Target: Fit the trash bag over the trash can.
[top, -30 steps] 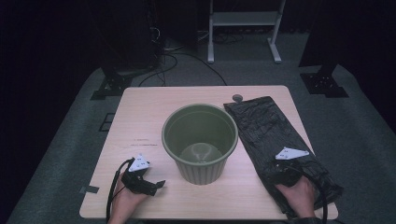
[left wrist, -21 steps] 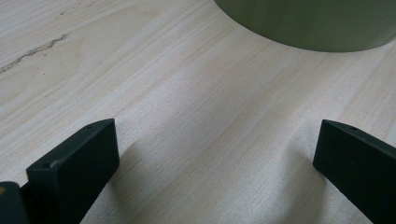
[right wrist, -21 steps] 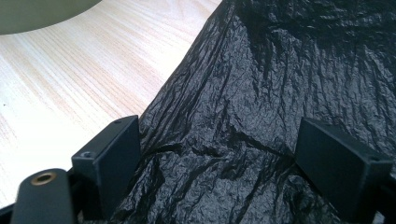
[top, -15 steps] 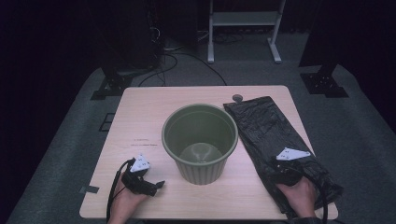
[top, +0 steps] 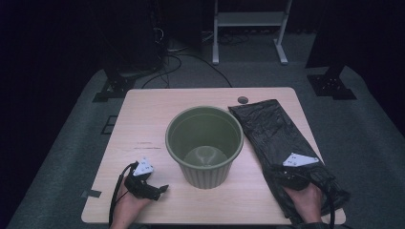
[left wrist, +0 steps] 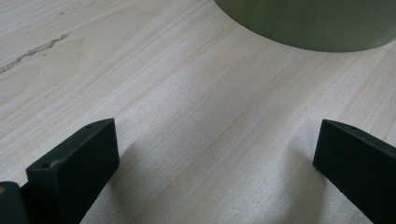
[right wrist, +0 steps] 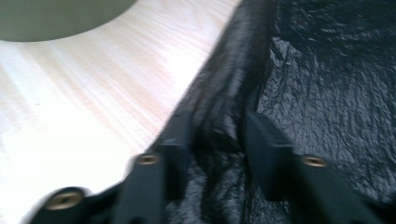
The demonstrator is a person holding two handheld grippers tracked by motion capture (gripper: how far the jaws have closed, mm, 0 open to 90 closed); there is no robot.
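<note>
A round olive-green bin (top: 204,143) stands upright and empty in the middle of the wooden table (top: 143,119). To its right a flat black plastic bag (top: 272,129) lies lengthwise, reaching over the near right edge. My right gripper (top: 285,171) rests on the bag's near end. In the right gripper view its jaws (right wrist: 217,135) are shut on a bunched fold along the edge of the bag (right wrist: 336,88). My left gripper (top: 161,189) lies on bare wood left of the bin. It is wide open (left wrist: 215,154) with nothing between its jaws, and the bin's base (left wrist: 308,23) is just ahead.
A small dark round disc (top: 243,100) lies on the table beyond the bag's far end. Bare wood stretches left of the bin. Dark floor, cables (top: 167,62) and a white stand (top: 248,28) lie behind the table.
The right hand and its gripper have shifted very slightly toward the near edge on the bag. The left gripper, bin and bag lie as before.
</note>
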